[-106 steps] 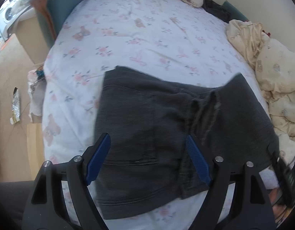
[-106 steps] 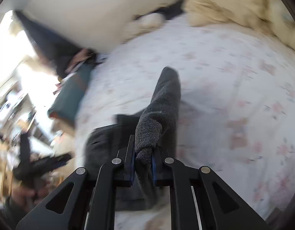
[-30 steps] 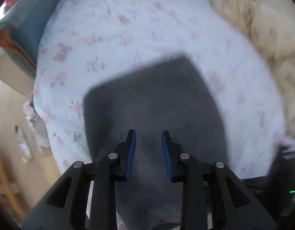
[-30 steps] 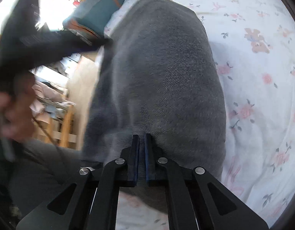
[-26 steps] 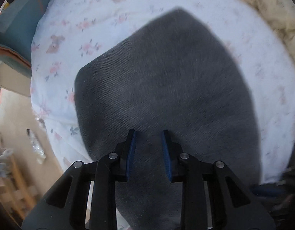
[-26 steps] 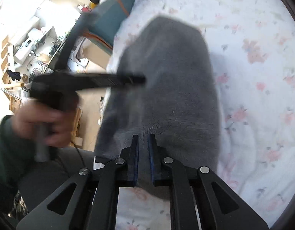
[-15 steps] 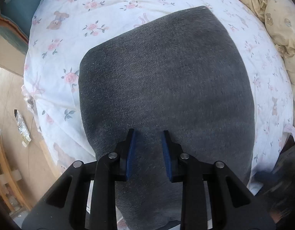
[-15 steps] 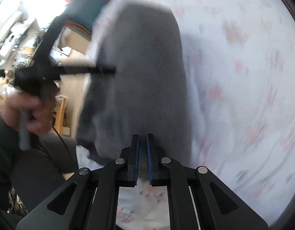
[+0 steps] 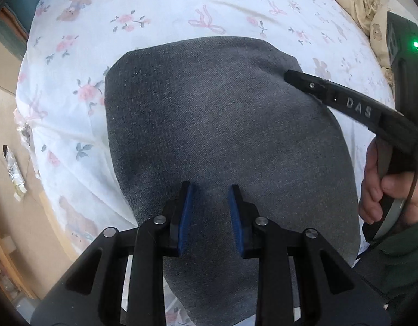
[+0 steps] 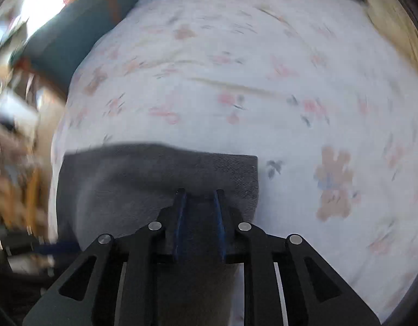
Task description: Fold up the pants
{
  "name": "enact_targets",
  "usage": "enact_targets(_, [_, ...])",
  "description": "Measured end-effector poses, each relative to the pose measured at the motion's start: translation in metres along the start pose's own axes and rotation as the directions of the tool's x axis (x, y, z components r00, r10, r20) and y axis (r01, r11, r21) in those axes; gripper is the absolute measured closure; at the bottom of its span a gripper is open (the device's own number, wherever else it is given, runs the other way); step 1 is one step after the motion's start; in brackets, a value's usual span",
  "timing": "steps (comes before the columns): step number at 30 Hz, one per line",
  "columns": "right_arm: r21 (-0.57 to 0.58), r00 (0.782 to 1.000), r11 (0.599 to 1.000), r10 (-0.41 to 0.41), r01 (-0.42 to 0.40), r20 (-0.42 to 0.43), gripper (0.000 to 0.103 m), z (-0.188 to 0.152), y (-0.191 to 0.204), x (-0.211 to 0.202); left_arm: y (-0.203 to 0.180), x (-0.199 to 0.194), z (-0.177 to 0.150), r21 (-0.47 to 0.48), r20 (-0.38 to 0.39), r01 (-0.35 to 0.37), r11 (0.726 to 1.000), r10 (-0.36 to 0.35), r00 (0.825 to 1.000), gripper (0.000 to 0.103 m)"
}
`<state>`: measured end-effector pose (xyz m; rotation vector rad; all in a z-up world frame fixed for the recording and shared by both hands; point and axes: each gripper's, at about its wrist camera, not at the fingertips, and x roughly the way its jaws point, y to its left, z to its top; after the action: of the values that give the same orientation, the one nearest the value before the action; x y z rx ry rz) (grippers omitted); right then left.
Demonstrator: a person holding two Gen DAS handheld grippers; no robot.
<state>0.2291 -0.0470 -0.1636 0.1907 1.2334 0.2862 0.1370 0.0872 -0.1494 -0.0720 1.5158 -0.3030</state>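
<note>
- The pants (image 9: 225,135) are lying on the bed (image 9: 160,8), near its front edge, as a gray, folded bundle.
- The bed's sheet is white with pink flowers and little bears on it.
- The left gripper (image 9: 210,212) is pointing down over the near part of the pants.
- Its blue pads (image 9: 185,214) are standing a little apart. The cloth is showing in the gap below them, but they are not squeezing it.
- The right gripper (image 10: 199,217) is over the right end of the pants, near the corner.
- Its jaws are opening. Gray cloth is showing between them, and I think it is slipping free, not being pinched. This view is blurry, so I am not sure.
- In the left view, one black finger of the right gripper is reaching over the far right corner of the pants, and a hand (image 9: 383,187) is holding its handle.
- I think the fold is just being laid down and let go.
- The pants are looking small and tidy, so the job is looking nearly done.
- Next, I think both grippers are needing to lift straight up, so they are not dragging the top layer.
- After that, a soft press could be flattening the puffy middle.
</note>
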Motion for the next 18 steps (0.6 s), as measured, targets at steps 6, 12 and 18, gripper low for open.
enact_targets(6, [0.044, 0.992, 0.993, 0.108, -0.111, 0.069, 0.08, -0.01, -0.008, -0.049, 0.003, -0.001, 0.009, -0.007, -0.047, -0.008, 1.0, 0.007, 0.999, 0.08])
enact_targets(12, [-0.015, 0.988, 0.988, 0.157, -0.156, 0.016, 0.08, -0.064, 0.001, -0.083, -0.012, 0.001, 0.008, 0.001, -0.042, -0.044, 0.999, 0.044, 0.998, 0.079])
enact_targets(18, [-0.059, 0.999, 0.998, 0.017, -0.018, -0.029, 0.072, -0.086, 0.0, -0.058, -0.032, 0.003, 0.007, 0.035, -0.015, -0.098, 0.995, 0.098, 0.995, 0.079])
